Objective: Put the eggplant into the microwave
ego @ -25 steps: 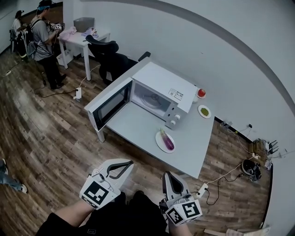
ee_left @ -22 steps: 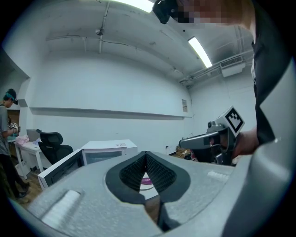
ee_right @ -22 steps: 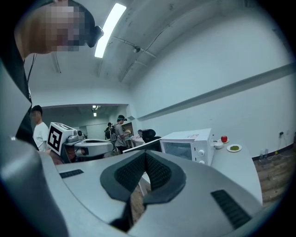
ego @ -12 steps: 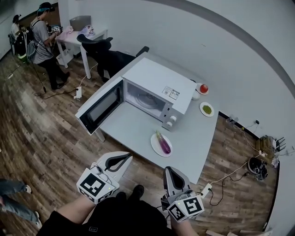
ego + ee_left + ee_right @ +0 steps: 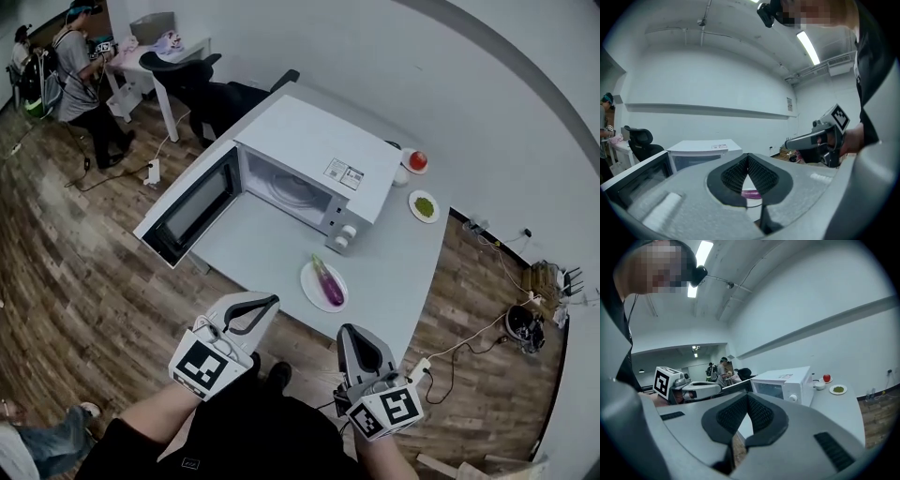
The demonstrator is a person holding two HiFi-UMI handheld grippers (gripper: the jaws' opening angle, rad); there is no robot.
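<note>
A purple eggplant [image 5: 327, 281] lies on a white plate [image 5: 308, 286] near the front edge of the grey table [image 5: 262, 248]. Behind it stands the white microwave [image 5: 319, 150] with its door [image 5: 183, 208] swung wide open to the left. My left gripper [image 5: 270, 301] hangs shut and empty short of the table's front edge, left of the plate. My right gripper [image 5: 351, 330] is also shut and empty, just off the table's near corner. In the left gripper view the eggplant [image 5: 751, 192] shows below my shut left gripper [image 5: 748, 156]. The right gripper view looks past my shut right gripper [image 5: 747, 395] at the microwave [image 5: 785, 379].
At the table's far right are a tomato on a saucer [image 5: 417, 160], a small white bowl [image 5: 401, 174] and a plate of green food [image 5: 425, 205]. A black office chair [image 5: 202, 89] and a person [image 5: 80, 56] are at the back left. Cables [image 5: 464, 349] lie on the floor.
Both grippers have come closer to the table's front edge, and the table and microwave now sit nearer in the head view. Both stay shut.
</note>
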